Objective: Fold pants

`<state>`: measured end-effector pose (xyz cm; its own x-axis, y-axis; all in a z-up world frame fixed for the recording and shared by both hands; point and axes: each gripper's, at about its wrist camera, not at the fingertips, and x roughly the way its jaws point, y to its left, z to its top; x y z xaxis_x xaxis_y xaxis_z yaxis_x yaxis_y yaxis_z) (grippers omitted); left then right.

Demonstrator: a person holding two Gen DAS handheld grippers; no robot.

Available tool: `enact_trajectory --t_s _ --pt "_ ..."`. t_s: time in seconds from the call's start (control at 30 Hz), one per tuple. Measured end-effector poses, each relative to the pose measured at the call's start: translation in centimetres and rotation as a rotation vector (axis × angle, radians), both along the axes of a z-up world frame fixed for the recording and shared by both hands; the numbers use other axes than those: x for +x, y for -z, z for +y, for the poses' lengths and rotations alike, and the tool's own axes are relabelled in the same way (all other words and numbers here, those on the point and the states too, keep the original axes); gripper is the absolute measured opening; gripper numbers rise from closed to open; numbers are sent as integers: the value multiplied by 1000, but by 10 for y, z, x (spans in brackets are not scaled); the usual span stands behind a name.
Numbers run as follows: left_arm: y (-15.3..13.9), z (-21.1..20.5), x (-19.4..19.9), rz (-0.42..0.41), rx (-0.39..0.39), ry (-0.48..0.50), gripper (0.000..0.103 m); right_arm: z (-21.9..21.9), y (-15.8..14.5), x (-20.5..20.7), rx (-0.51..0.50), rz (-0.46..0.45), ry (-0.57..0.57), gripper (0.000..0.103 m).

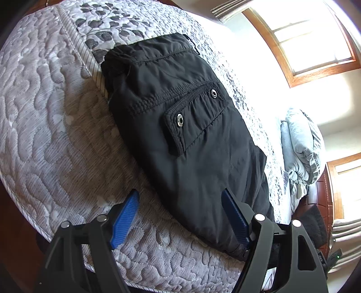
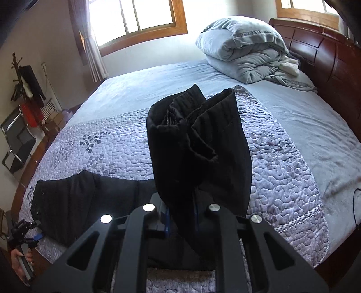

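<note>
Black pants [image 1: 180, 126] lie on the quilted bedspread [image 1: 56, 135], waist end with a snap pocket flap [image 1: 194, 117] facing the left wrist view. My left gripper [image 1: 180, 198] is open, its blue fingers [image 1: 126, 214] straddling the pants' near edge, one on the quilt and one over the fabric. My right gripper [image 2: 181, 214] is shut on the leg end of the pants [image 2: 198, 139] and holds it lifted above the bed. The rest of the pants [image 2: 85, 198] lies flat to the left. The left gripper [image 2: 27, 227] shows at the lower left.
A folded grey duvet [image 2: 243, 54] sits by the dark wooden headboard [image 2: 327, 58]. Windows [image 2: 135, 15] stand behind the bed. A coat rack and chair [image 2: 20, 117] are at the left. The bed edge [image 1: 27, 214] is close to the left gripper.
</note>
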<state>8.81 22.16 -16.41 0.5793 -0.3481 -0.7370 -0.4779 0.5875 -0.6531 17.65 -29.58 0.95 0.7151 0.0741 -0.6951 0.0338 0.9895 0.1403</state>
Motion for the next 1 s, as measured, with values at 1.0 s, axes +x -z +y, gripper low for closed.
enact_trajectory --t_s 1.0 --pt "1 16 -26 -7 -28 -29 81 162 123 -3 -376 227 -364 18"
